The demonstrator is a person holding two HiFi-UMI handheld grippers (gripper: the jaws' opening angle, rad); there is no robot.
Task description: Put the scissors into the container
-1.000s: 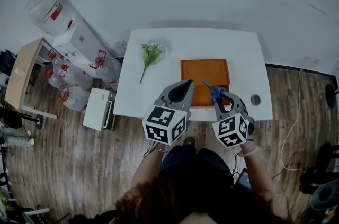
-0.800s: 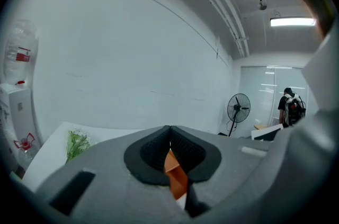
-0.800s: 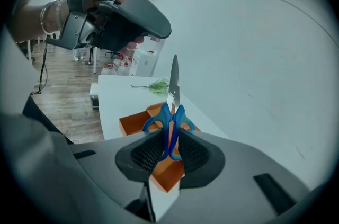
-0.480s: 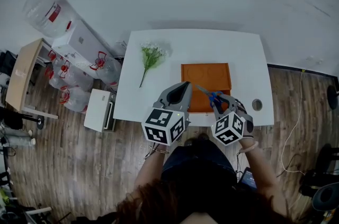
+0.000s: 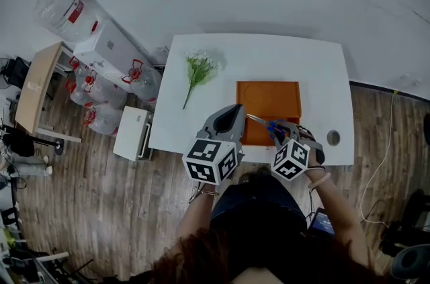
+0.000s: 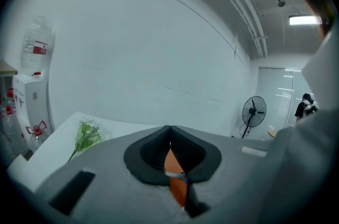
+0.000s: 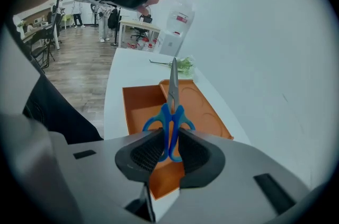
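Note:
Blue-handled scissors (image 7: pixel 172 112) stand between the jaws of my right gripper (image 7: pixel 170 150), which is shut on the handles; the steel blades point up and away over the orange container (image 7: pixel 145 104). In the head view the right gripper (image 5: pixel 285 135) holds the scissors (image 5: pixel 267 125) above the near edge of the orange container (image 5: pixel 269 101) on the white table (image 5: pixel 201 121). My left gripper (image 5: pixel 234 113) hovers beside the container's left near corner, jaws shut with nothing between them. In the left gripper view its jaws (image 6: pixel 169 135) meet at the tips, and a sliver of the orange container (image 6: pixel 176 175) shows below them.
A green flower sprig (image 5: pixel 199 71) lies on the table's left part. A round hole (image 5: pixel 333 137) sits near the table's right front corner. Water bottles (image 5: pixel 101 101) and a white box (image 5: pixel 133 133) stand on the wooden floor at the left.
The right gripper with the scissors has dropped slightly lower and nearer the container's front edge, blades now leaning left. The view has shifted a little. The left gripper has barely moved.

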